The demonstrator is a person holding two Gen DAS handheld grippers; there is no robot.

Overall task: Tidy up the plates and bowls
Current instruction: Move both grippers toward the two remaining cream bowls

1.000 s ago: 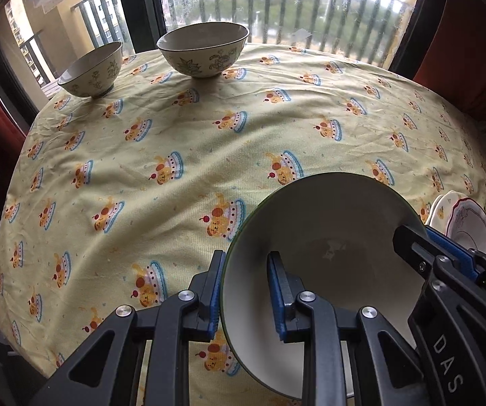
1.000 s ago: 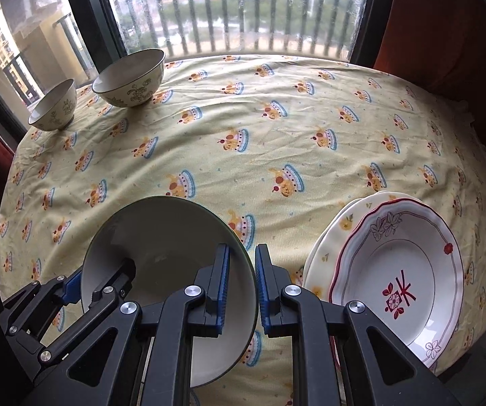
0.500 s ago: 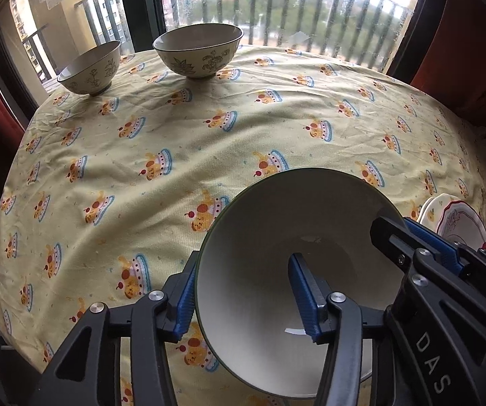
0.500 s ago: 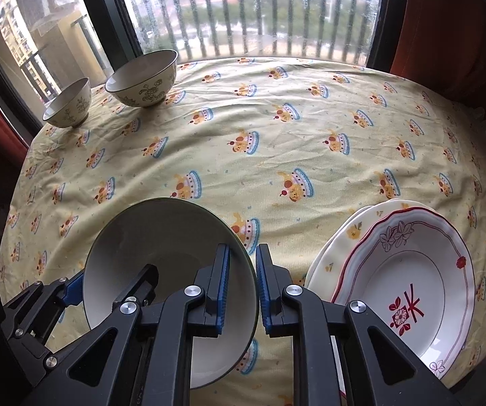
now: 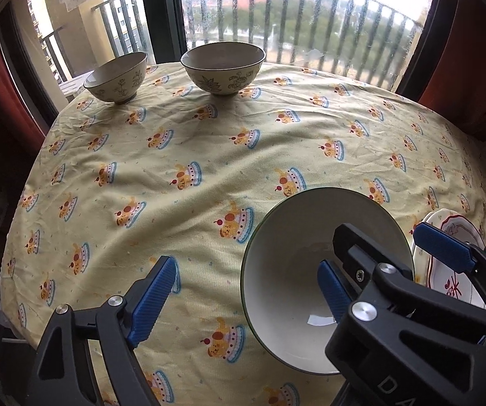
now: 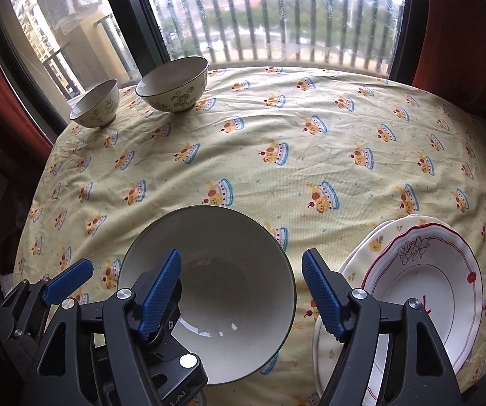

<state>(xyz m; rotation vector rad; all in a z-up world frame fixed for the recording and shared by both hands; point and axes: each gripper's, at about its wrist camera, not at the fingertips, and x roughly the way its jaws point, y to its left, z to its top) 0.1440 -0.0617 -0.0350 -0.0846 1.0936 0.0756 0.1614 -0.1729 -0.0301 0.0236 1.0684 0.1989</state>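
Note:
A large white bowl (image 5: pixel 293 253) (image 6: pixel 229 253) with a thin dark rim stands upright on the yellow tablecloth near the front edge. My left gripper (image 5: pixel 243 296) straddles its left rim. One finger is inside the bowl and one is over the cloth, the jaws opening, and neither pad touches the rim. My right gripper (image 6: pixel 241 299) straddles the right rim the same way, jaws opening and pads apart from the bowl. It also shows in the left wrist view as the right gripper (image 5: pixel 395 245). A stack of plates (image 6: pixel 422 291) (image 5: pixel 452 237) lies just right of the bowl.
Two patterned bowls stand at the far left by the window: a small bowl (image 5: pixel 117 77) (image 6: pixel 97 103) and a larger bowl (image 5: pixel 222 67) (image 6: pixel 175 84). The round table's tablecloth (image 6: pixel 310 155) drops off at the edges. Red curtains hang on both sides.
Both grippers were shut on the large bowl's rim and have let go. The left jaws spread first, then the right. The bowl rests on the cloth beside the plates.

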